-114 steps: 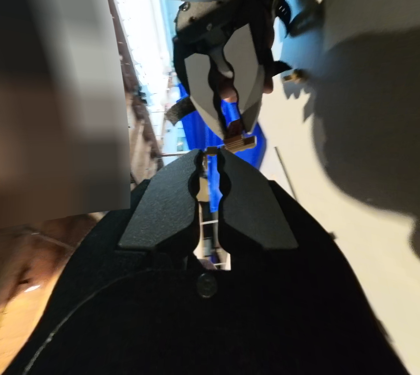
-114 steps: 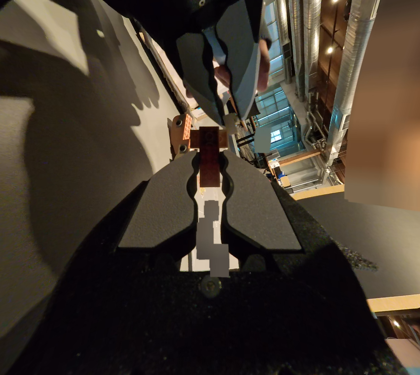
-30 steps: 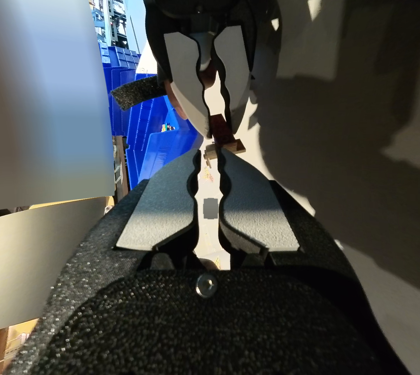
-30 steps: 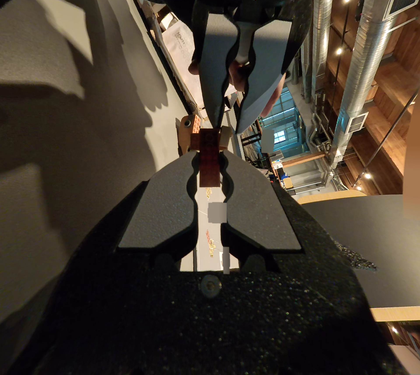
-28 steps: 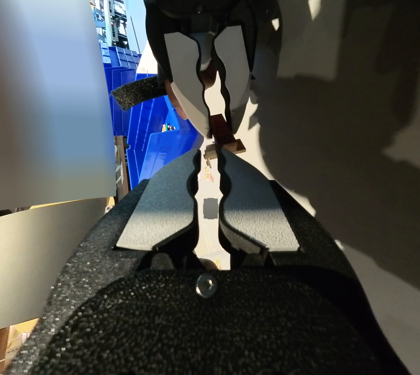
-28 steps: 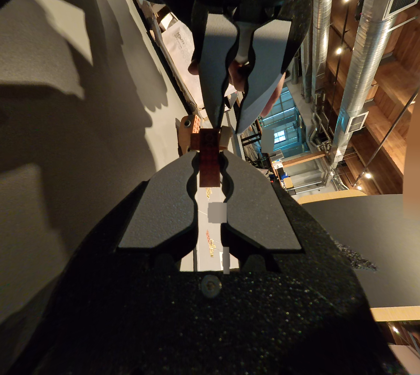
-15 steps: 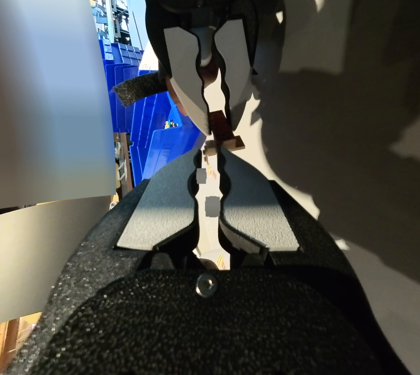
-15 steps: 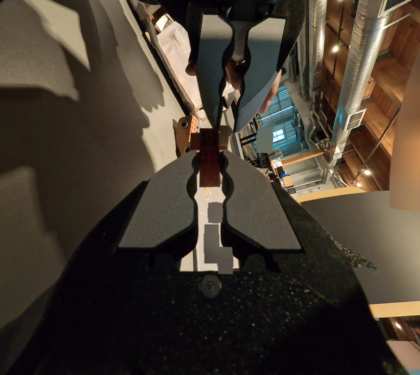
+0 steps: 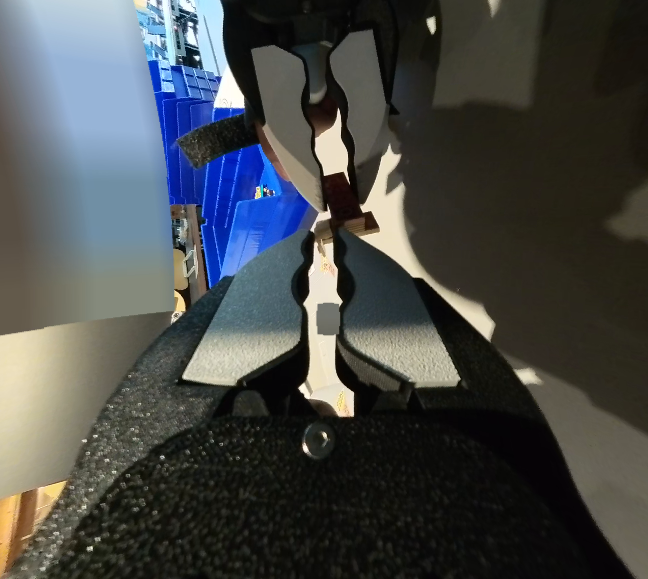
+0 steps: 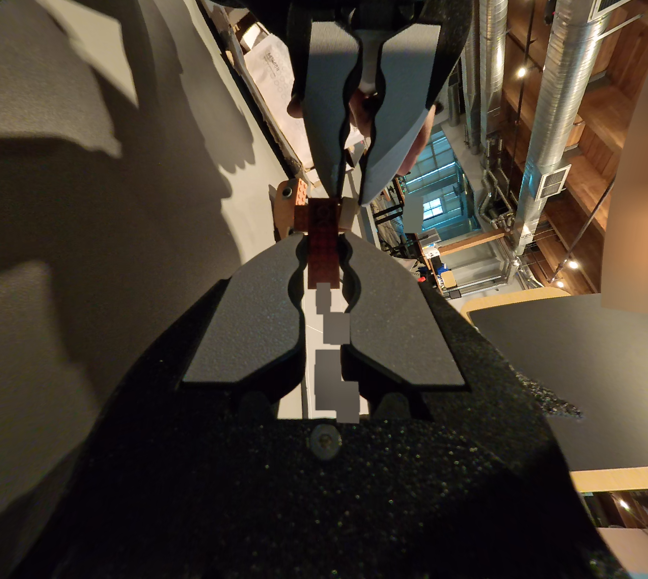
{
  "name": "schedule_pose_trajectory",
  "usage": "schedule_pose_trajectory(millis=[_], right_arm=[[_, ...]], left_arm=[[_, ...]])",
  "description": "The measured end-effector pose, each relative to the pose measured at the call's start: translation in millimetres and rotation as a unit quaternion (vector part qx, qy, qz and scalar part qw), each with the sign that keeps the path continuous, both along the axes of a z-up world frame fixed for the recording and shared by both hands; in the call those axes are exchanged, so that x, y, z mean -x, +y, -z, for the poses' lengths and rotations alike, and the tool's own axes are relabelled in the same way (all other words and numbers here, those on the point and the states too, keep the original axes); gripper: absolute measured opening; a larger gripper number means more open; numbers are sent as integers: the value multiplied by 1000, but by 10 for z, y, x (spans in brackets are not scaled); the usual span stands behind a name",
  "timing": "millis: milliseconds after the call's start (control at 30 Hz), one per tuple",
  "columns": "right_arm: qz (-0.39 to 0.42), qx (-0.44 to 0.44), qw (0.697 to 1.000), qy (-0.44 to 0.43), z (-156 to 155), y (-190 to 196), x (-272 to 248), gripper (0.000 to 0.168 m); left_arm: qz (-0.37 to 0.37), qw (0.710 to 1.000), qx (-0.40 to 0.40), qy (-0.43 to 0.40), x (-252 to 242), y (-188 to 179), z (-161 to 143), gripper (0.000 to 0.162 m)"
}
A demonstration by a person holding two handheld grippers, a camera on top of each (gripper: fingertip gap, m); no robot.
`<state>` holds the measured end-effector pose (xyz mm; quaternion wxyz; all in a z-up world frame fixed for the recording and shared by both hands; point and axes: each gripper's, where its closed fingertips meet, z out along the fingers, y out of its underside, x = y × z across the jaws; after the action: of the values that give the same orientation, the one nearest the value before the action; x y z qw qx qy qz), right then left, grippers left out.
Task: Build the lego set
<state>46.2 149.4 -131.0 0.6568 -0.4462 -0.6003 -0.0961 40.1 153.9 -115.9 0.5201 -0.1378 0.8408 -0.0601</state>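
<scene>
— Between the tips, anything changed?
— Barely: right gripper [image 10: 323, 239] still clamps one dark-red plate [image 10: 323, 246]; left gripper [image 9: 324, 237] still pinches one tan piece [image 9: 324, 229] against it.
— Others?
— One orange brick [image 10: 301, 197] attached.

Plate [image 10: 323, 246] between opposed tips; perhaps touching block [image 10: 347, 218].

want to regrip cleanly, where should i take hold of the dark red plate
Take the dark red plate across its two long narrow edges at the free lower half, coming in along its length; the far end is blocked by the cross piece and the tan piece.
</scene>
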Motion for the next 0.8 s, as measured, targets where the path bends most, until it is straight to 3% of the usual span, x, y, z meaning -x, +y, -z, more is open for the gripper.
schedule_pose_trajectory(millis=[367,800], right_arm=[[-2,4,1000,2,3,-8,6,16],[1,8,1000,3,12,3,3,16]], left_arm=[[1,1000,-9,2,8,-10,6,10],[-23,996,-86,17,-1,33,25,9]])
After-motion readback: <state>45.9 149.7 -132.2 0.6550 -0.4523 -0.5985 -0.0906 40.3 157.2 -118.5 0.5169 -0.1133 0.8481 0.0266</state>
